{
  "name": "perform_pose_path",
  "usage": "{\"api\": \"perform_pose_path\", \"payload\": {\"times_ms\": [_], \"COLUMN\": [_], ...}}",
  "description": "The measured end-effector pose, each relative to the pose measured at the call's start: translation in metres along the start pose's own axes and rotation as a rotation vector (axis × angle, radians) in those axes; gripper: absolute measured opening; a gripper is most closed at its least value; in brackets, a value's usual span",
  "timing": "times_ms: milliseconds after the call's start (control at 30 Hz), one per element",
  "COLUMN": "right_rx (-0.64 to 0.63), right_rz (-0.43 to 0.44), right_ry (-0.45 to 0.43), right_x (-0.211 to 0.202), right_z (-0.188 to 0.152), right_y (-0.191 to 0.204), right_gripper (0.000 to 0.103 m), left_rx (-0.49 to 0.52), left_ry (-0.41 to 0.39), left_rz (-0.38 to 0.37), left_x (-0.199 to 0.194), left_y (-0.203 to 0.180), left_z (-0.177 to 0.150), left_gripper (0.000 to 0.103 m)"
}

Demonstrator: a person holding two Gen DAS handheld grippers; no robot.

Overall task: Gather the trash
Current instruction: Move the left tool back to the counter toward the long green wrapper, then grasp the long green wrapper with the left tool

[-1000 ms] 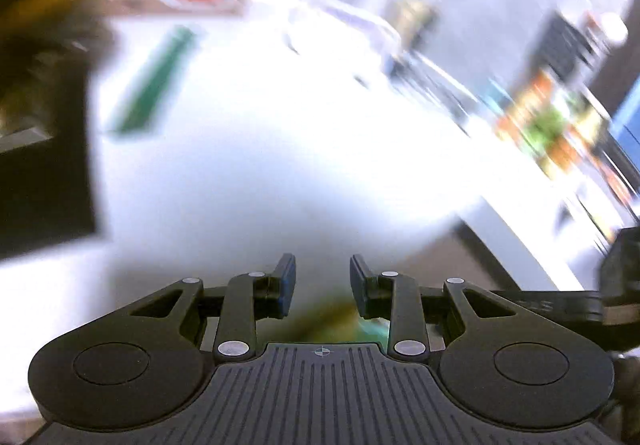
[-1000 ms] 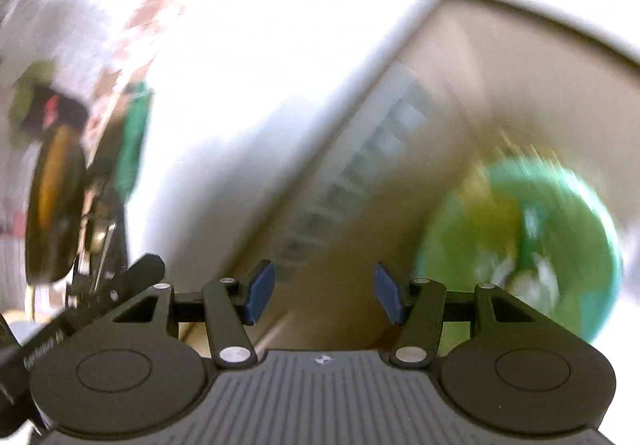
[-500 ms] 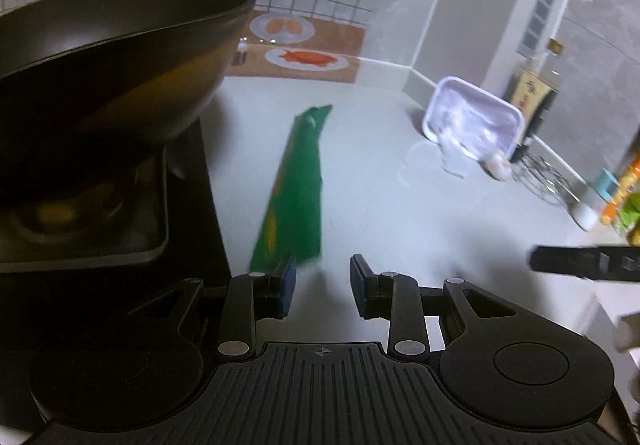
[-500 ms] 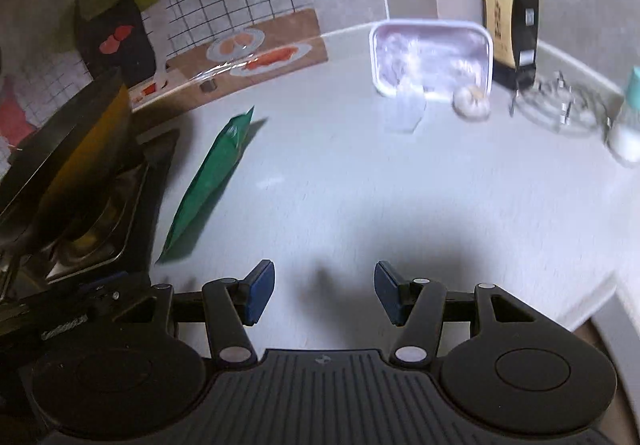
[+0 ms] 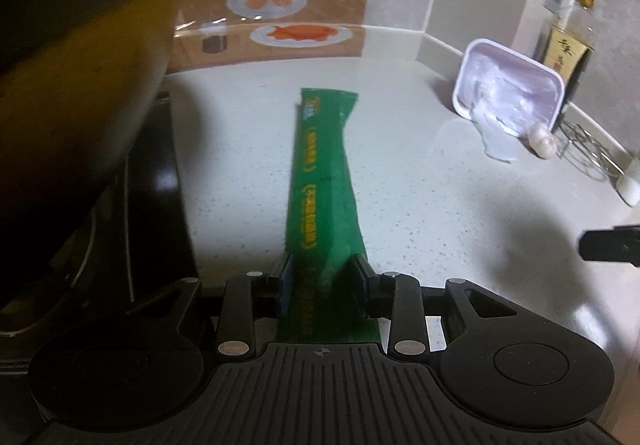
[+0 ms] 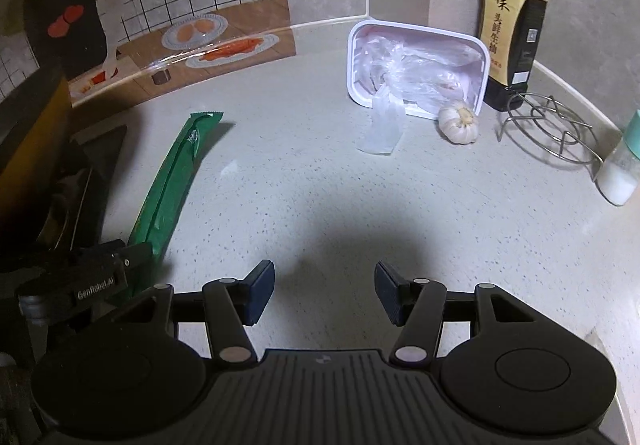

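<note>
A long green wrapper [image 5: 324, 181] lies on the white counter beside the stove. My left gripper [image 5: 323, 285] is open with its jaws on either side of the wrapper's near end. In the right wrist view the wrapper [image 6: 172, 181] lies at the left, and the left gripper [image 6: 100, 281] sits at its near end. My right gripper [image 6: 324, 291] is open and empty above bare counter. A white tray [image 6: 356, 57] with crumpled clear plastic [image 6: 404, 69] stands at the back; a loose piece of plastic film [image 6: 382, 129] lies in front of it.
A dark wok [image 5: 76, 57] on the stove [image 5: 160, 205] fills the left. A garlic bulb [image 6: 458, 121], a sauce bottle [image 6: 508, 29], a wire trivet [image 6: 552, 133] and a salt shaker [image 6: 618, 169] stand along the right wall.
Both grippers swung from a blurred view off the counter to the counter. The left gripper moved forward until the green wrapper's near end lay between its jaws.
</note>
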State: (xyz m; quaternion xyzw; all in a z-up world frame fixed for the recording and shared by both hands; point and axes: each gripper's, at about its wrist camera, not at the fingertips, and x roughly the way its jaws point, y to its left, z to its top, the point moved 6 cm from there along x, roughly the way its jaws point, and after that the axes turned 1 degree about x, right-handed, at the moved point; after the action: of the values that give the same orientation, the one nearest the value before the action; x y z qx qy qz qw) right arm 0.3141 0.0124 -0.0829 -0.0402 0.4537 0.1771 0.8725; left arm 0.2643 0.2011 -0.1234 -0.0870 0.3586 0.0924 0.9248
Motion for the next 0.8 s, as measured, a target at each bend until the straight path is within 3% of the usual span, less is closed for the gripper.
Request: {"api": "perform_pose_path", "payload": {"times_ms": [133, 233, 567, 667, 800], "right_rx": [-0.005, -0.007, 0.027, 0.048, 0.058], "right_rz": [-0.001, 0.001, -0.011, -0.017, -0.023], "right_ry": [0.008, 0.01, -0.006, -0.008, -0.004], "right_x": [0.006, 0.009, 0.002, -0.001, -0.003], "right_z": [0.003, 0.003, -0.007, -0.01, -0.016], "right_y": [0.008, 0.013, 0.01, 0.003, -0.004], "right_gripper": [0.056, 0.056, 0.056, 0.056, 0.056], "left_rx": [-0.001, 0.001, 0.017, 0.023, 0.038], "left_ry": [-0.003, -0.061, -0.071, -0.025, -0.025], "left_rz": [-0.024, -0.029, 0.111, 0.078, 0.039], "left_x": [-0.002, -0.013, -0.003, 0.003, 0.002], "left_y": [0.002, 0.003, 0.02, 0.016, 0.008], "left_z": [0.002, 0.008, 0.013, 0.008, 0.004], "left_gripper": [0.034, 0.034, 0.037, 0.036, 0.036]}}
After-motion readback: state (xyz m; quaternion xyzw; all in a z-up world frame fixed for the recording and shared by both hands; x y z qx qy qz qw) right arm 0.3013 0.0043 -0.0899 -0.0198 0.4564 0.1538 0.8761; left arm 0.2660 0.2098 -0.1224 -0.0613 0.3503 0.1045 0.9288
